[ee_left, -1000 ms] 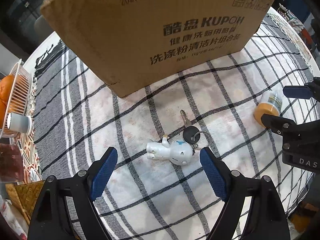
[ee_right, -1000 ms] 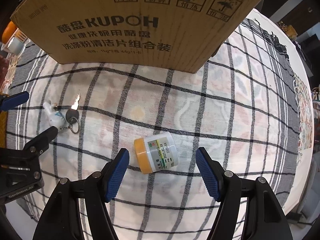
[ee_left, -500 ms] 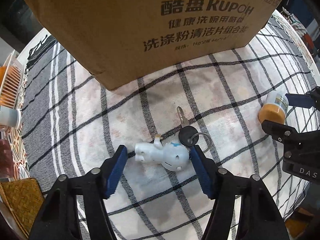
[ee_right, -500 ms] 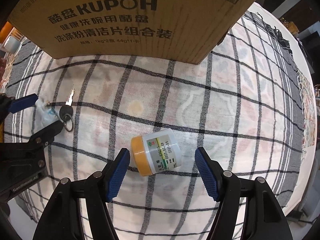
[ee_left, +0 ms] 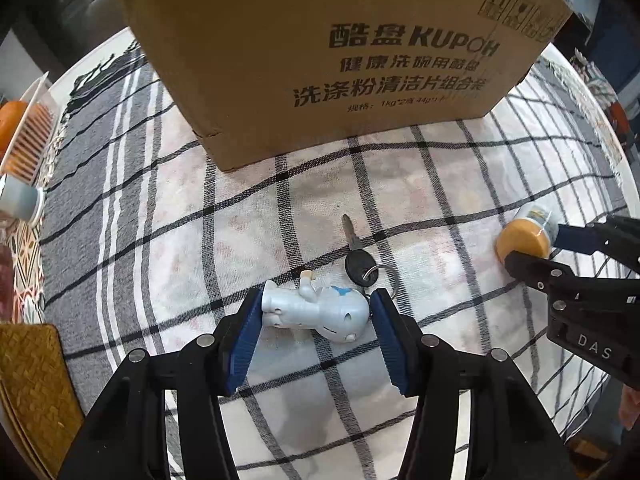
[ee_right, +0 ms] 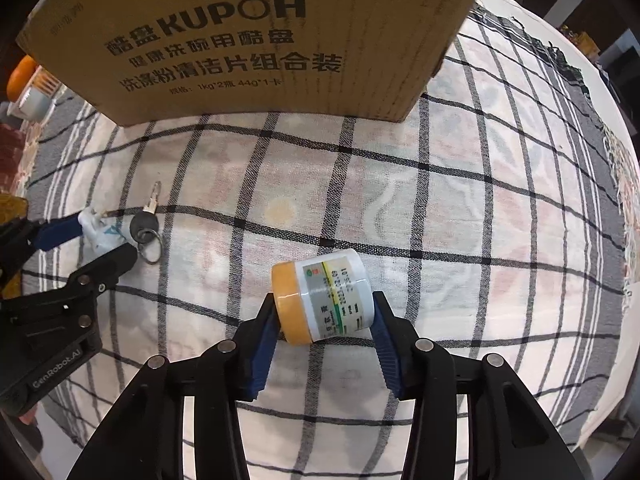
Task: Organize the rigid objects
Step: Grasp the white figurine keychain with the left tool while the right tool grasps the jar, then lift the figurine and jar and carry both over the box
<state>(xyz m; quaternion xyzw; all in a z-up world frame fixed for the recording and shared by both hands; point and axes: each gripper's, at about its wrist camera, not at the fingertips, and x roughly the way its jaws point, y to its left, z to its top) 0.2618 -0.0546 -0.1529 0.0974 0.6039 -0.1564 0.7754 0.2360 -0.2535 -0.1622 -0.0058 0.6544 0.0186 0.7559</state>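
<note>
Both pairs of tongs have closed in since a moment ago, when their blue pads stood wide apart on either side of their targets. Now the left tongs (ee_left: 316, 314) press from both sides against a small white figurine (ee_left: 316, 312) lying on its side on the surface, one pad at its feet and the other at its round head. A key ring joins the figurine to a black-headed key (ee_left: 354, 250), which lies flat just beyond it with the blade pointing toward the box. The right tongs (ee_right: 324, 312) grip a small white jar (ee_right: 326, 298) with an orange lid, tipped on its side, one pad on the lid end and the other on the base. Both things rest on a checked cloth (ee_right: 460, 200) covering the round surface, well apart from each other. Farther back on the cloth stands a large cardboard box (ee_left: 360, 52) with printed lettering. Off to the left edge sit a white basket (ee_left: 30, 136) with an orange thing in it, and a woven mat (ee_left: 32, 372).
</note>
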